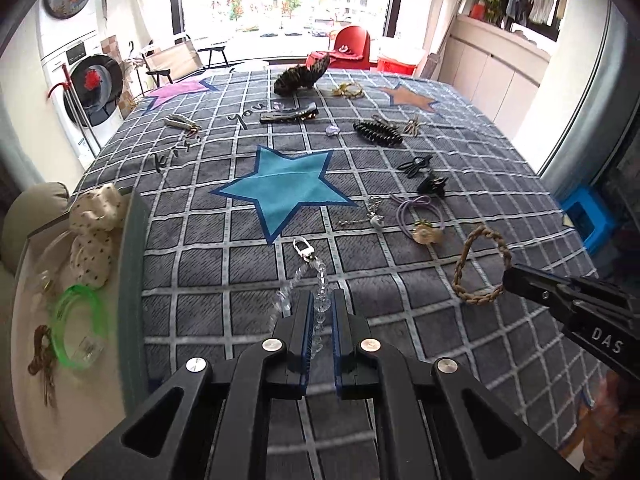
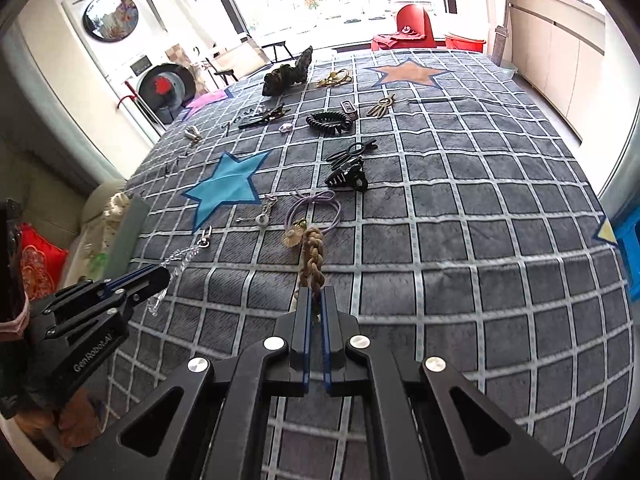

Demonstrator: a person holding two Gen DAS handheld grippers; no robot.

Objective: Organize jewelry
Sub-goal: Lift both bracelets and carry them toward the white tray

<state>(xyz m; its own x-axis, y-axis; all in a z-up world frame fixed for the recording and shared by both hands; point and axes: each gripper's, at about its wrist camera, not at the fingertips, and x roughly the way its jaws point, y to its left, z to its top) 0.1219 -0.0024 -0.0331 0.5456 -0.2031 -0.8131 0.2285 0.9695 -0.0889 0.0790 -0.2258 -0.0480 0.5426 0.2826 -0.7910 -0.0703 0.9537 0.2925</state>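
**Both tools clamped on jewelry above the star-print bed**

Left tool (image 1: 321, 304) pinched on a clear bead chain (image 1: 308, 276); right tool (image 2: 316, 300) pinched on a braided tan bracelet (image 2: 313, 258), "DAS" legible on its body, "GenRobot.AI" on the left. Beneath, a grey grid bedspread (image 1: 440, 320) with blue star (image 1: 280, 188), scattered hair clips, purple hair tie (image 1: 416, 212). Left edge: tray (image 1: 132, 264) with green bangle (image 1: 80, 328). Beyond: washing machine (image 1: 88, 92), red chair (image 1: 352, 46), bright window (image 1: 288, 0).

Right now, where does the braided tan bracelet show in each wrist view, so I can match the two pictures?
Left wrist view: braided tan bracelet at lower right, pinched by the right gripper.
Right wrist view: bracelet at centre, hanging edge-on from that gripper.
Shared landmark: the blue star on the grey checked blanket, left of the bracelet in both.
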